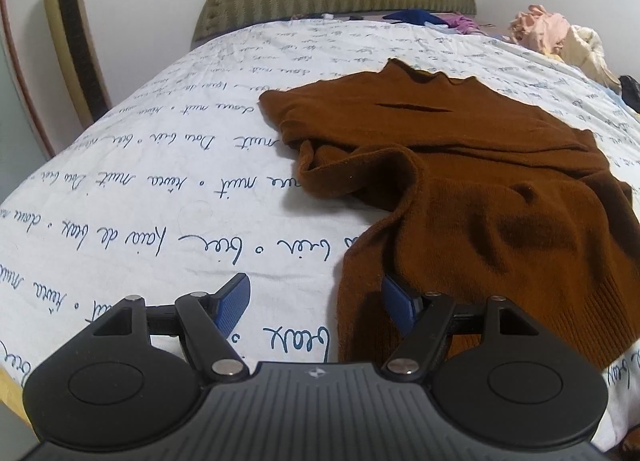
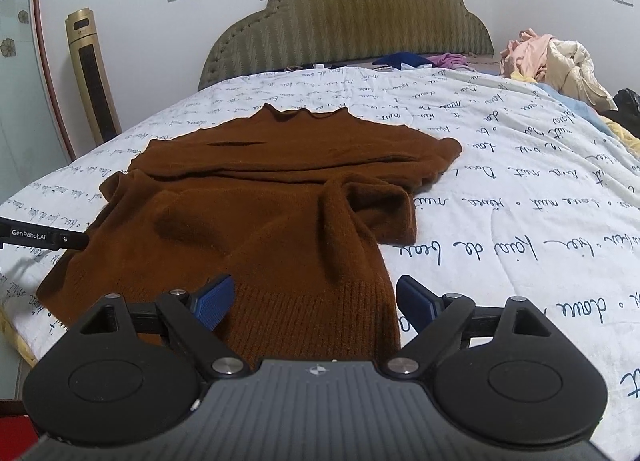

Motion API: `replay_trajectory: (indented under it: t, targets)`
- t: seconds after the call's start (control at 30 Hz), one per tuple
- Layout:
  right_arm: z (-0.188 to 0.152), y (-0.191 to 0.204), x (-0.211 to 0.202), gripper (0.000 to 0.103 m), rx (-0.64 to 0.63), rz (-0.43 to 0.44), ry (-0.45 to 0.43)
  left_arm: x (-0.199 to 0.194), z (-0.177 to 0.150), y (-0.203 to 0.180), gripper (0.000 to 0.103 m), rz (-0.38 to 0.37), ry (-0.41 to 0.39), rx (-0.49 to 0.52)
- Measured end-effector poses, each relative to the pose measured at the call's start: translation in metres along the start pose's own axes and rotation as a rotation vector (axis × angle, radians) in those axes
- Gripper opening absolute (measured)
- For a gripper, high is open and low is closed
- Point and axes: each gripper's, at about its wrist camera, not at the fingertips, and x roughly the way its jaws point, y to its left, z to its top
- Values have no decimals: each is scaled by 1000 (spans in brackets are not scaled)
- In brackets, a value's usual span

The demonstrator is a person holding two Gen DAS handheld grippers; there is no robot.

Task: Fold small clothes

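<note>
Behind the bed we see a green padded headboard against a white wall, and a tall gold fan stands beside it. We see a white bed cover with blue handwriting all over it. On it lies our brown sweater, spread out near the front edge with its neck toward the headboard. Both sleeves are folded in across the body. A pile of pink and cream clothes sits far back in the corner. Our left gripper is spread wide with nothing in it. One blue finger is over the cover, the other over the sweater's side edge. Our right gripper is spread wide too, at the sweater's ribbed bottom edge, and it pinches nothing.
</note>
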Motion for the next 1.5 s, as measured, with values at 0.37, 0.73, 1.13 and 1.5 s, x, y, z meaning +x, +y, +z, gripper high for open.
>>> replay_trajectory:
  t: [0.37,0.73,1.13,1.5]
  targets:
    - [-12,-21,2,58,49,25,80,-13,-23,24,71,-240,44,24]
    - [-19,-13,15,49,52,50,91,3,-28,-11,70,-377,56,60]
    - [-4,7,-2,16,72,175,19,-13,-20,-24,14,-370,36,88]
    - [23,10,-44,16,61,274,-82,-60,-6,-11,14,-409,-66,104]
